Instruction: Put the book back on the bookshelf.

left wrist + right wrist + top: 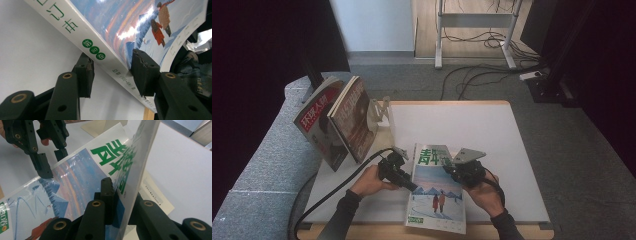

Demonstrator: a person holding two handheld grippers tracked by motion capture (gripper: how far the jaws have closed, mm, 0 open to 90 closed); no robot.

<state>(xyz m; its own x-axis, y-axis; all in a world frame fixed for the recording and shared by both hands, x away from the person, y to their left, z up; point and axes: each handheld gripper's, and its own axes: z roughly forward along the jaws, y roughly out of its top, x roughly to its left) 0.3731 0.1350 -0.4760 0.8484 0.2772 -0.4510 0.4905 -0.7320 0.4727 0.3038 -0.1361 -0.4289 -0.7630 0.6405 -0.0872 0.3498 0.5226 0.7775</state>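
On the white bench (492, 130), a magazine (437, 195) lies near the front edge. Right tool (120, 192) is clamped on its lifted cover; left tool (112, 72) straddles the spine, half open. Behind, a rack (379, 107) holds two magazines (339, 120).

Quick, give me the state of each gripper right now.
Left gripper: open, jaws astride the magazine spine, not yet pressing.
Right gripper: shut on the magazine cover's lifted edge.

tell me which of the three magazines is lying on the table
The snow-scene magazine with green title lettering, between both tools; the other two magazines stand propped up at the table's left edge.
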